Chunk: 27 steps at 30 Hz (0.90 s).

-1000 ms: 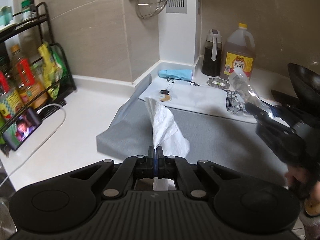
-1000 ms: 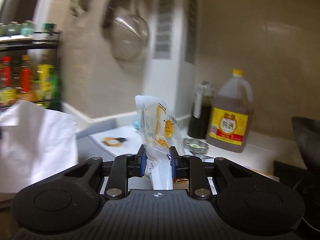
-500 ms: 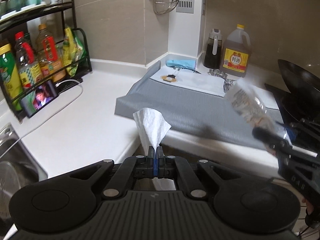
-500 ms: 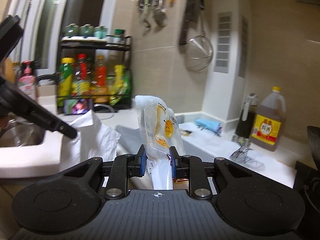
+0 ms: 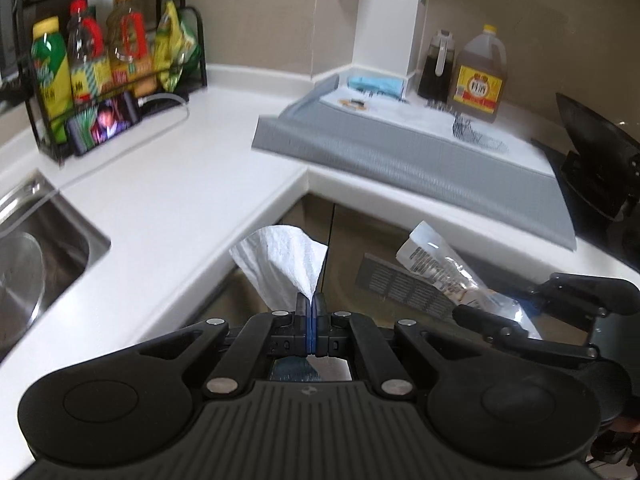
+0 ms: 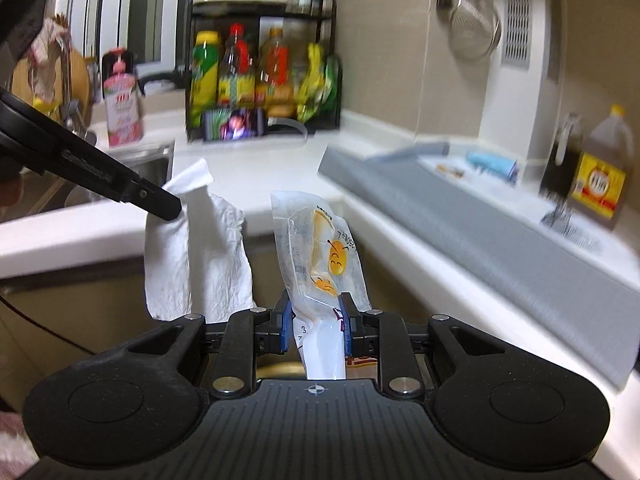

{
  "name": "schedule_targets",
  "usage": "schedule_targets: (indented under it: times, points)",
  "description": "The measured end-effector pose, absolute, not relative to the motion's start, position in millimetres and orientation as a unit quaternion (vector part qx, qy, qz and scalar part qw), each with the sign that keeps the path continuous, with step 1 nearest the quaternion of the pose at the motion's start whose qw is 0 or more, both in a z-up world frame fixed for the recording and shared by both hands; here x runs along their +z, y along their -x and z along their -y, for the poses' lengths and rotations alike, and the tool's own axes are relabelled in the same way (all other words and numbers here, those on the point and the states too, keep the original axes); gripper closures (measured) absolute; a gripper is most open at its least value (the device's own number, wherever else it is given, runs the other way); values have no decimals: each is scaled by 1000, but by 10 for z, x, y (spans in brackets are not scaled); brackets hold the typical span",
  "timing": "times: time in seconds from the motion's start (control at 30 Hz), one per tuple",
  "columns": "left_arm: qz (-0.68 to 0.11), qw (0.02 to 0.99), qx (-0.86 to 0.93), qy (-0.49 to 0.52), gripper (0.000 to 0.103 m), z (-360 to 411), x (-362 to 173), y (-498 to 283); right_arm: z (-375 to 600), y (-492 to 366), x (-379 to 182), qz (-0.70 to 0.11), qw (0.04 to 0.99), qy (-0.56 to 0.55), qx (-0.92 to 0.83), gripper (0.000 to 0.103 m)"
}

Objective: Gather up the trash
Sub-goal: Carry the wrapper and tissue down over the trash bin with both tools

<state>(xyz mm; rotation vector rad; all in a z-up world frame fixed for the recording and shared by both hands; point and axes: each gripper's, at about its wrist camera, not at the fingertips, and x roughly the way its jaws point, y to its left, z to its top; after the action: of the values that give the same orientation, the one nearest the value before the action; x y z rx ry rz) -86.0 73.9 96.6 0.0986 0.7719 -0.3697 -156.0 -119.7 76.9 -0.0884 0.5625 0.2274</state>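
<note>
My left gripper [image 5: 310,304] is shut on a crumpled white paper towel [image 5: 286,266], which sticks up from its pads in front of the counter edge. In the right wrist view the same towel [image 6: 200,256] hangs from the left gripper [image 6: 170,206]. A clear plastic snack wrapper [image 6: 320,256] with yellow smiley faces stands between the pads of my right gripper [image 6: 316,316], which is shut on it. The left wrist view shows that wrapper [image 5: 440,268] and the right gripper [image 5: 468,312] at the lower right. Both grippers are off the counter, in front of the cabinet doors.
A white L-shaped counter [image 5: 168,200] holds a steel sink [image 5: 36,248], a black rack of bottles [image 5: 100,60] with a phone, and a grey mat [image 5: 420,160]. On the mat's far end lie a blue item [image 5: 376,85] and small scraps. Oil bottles [image 5: 480,76] and a black wok [image 5: 592,144] stand right.
Both grippers have pulled back from above the grey mat to in front of the counter edge and sunk lower, each still carrying its piece. The right view has swung left toward the rack.
</note>
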Motion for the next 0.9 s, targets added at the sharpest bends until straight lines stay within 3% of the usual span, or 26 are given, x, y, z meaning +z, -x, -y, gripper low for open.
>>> schedule_targets:
  times: [0.5,0.9]
  points:
    - [-428,885,-181,-34,103,-747,456,749,1069,1371,300,-350,927,49,126,78]
    - [-469,863,-181,-36,103,-636,118,524,1191,946,-14,-391,909,-16,146,78]
